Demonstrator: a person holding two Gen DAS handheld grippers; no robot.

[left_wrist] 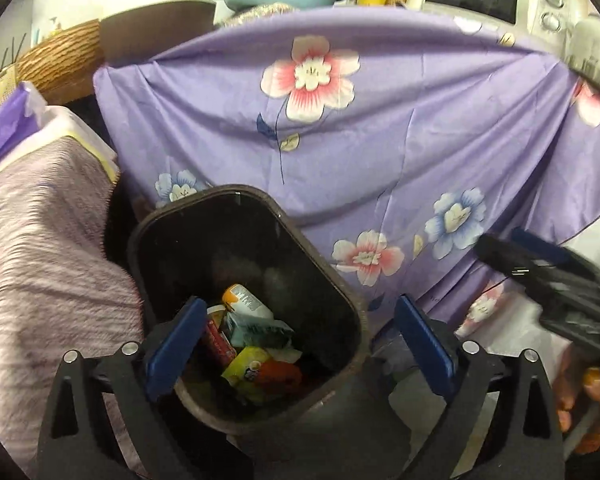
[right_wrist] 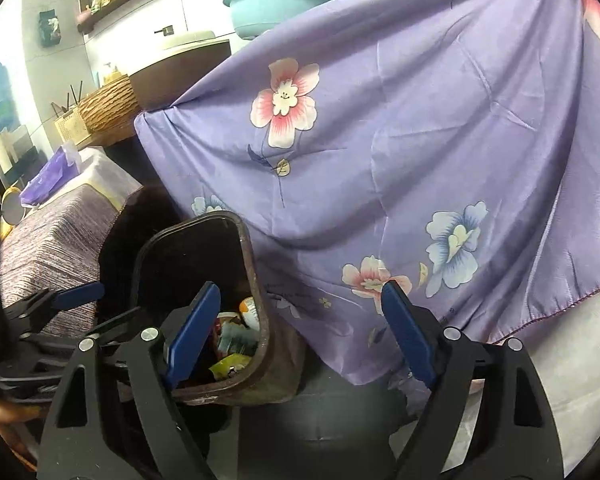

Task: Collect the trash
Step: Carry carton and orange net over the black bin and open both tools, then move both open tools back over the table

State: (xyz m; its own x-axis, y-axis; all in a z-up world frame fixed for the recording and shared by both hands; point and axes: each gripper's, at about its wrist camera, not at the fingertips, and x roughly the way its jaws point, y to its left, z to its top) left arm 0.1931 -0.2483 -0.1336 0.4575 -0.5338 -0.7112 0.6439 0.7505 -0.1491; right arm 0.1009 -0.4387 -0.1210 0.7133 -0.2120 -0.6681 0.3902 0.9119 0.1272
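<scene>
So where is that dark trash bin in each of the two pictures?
Left wrist view: the trash bin sits low at centre, its mouth open, wrappers inside, between the left gripper's open fingers.
Right wrist view: it is lower left of centre, behind one finger.
Shared landmark: the purple flowered cloth hanging right beside the bin.

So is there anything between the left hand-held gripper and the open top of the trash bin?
Nothing visible. The left hand-held gripper is open and empty, directly above the trash bin. The bin's mouth is uncovered, with wrappers inside. The flowered purple cloth hangs behind the bin, not over its opening.
</scene>
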